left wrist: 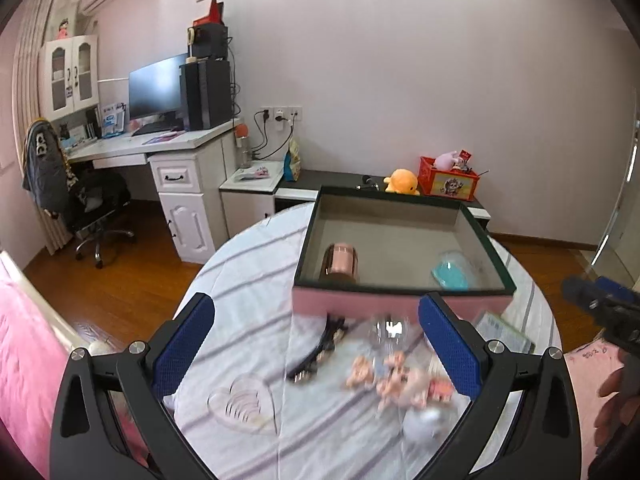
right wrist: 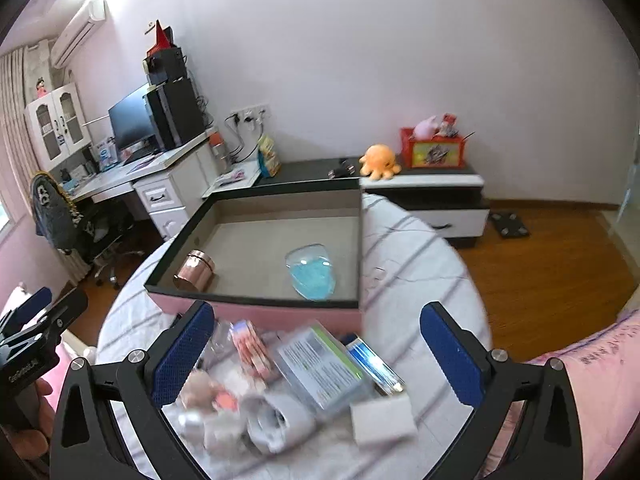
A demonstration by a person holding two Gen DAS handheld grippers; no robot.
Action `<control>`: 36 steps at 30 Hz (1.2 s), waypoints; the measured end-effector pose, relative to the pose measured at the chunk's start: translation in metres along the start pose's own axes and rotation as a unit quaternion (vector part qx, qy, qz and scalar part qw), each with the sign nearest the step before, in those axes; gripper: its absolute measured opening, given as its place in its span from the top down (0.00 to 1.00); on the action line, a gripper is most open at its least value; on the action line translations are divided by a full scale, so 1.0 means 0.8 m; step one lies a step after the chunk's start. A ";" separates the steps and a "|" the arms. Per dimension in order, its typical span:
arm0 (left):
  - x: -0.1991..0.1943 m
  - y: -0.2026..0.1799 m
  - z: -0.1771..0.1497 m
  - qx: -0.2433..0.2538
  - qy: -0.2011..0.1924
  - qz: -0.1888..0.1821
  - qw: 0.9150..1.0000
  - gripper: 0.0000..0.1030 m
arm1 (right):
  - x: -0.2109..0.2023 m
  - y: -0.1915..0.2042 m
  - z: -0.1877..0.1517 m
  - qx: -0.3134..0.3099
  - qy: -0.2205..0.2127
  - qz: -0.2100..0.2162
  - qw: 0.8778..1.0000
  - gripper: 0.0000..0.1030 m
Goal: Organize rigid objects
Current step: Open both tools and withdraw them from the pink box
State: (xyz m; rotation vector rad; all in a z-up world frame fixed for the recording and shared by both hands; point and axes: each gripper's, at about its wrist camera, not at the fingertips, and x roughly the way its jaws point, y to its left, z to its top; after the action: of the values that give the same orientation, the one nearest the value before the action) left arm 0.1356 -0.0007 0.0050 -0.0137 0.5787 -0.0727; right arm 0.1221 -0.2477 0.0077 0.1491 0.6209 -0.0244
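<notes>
A pink box with a dark rim [left wrist: 404,307] [right wrist: 256,314] stands on the striped round table [left wrist: 248,312] [right wrist: 420,280]. Inside it lie a rose-gold tin [left wrist: 339,261] [right wrist: 196,270] and a clear case with blue contents [left wrist: 452,274] [right wrist: 313,274]. In front of the box lies a blurred heap: small figurines [left wrist: 394,376] [right wrist: 200,388], a black hair clip [left wrist: 320,352], a clear heart dish [left wrist: 244,404], a plastic packet [right wrist: 320,368], a white block [right wrist: 384,420] and a white cylinder [right wrist: 276,420]. My left gripper [left wrist: 316,344] and right gripper [right wrist: 316,344] hover open above the heap, holding nothing.
Beyond the table are a white desk [left wrist: 160,148] with a monitor, an office chair [left wrist: 84,204], and a low cabinet [right wrist: 432,192] bearing an orange plush and a red box. Pink bedding [left wrist: 24,360] lies at the left. Wooden floor surrounds the table.
</notes>
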 end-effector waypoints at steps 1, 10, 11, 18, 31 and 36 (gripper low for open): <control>-0.006 0.000 -0.009 -0.001 0.001 0.003 1.000 0.00 | -0.009 0.000 -0.004 -0.001 -0.007 -0.003 1.000 0.00; -0.071 -0.003 -0.068 -0.002 -0.024 0.008 1.000 0.00 | -0.082 0.023 -0.071 -0.028 -0.055 -0.019 0.998 0.00; -0.076 -0.003 -0.071 -0.002 -0.028 0.004 1.000 0.00 | -0.085 0.026 -0.080 -0.029 -0.054 -0.016 0.998 0.00; -0.112 -0.003 -0.098 -0.004 -0.056 0.010 0.998 0.00 | -0.098 0.044 -0.115 -0.043 -0.040 0.001 0.998 0.00; -0.106 0.011 -0.114 -0.016 -0.035 0.015 0.999 0.00 | -0.100 0.047 -0.120 -0.043 -0.031 -0.002 0.999 0.00; -0.099 0.003 -0.116 -0.006 -0.027 0.009 1.000 0.00 | -0.098 0.047 -0.120 -0.045 -0.028 -0.003 0.999 0.00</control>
State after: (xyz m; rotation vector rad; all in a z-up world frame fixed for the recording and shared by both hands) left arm 0.0193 0.0080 -0.0293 -0.0226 0.5260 -0.0502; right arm 0.0052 -0.1979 -0.0185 0.0593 0.5665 -0.0065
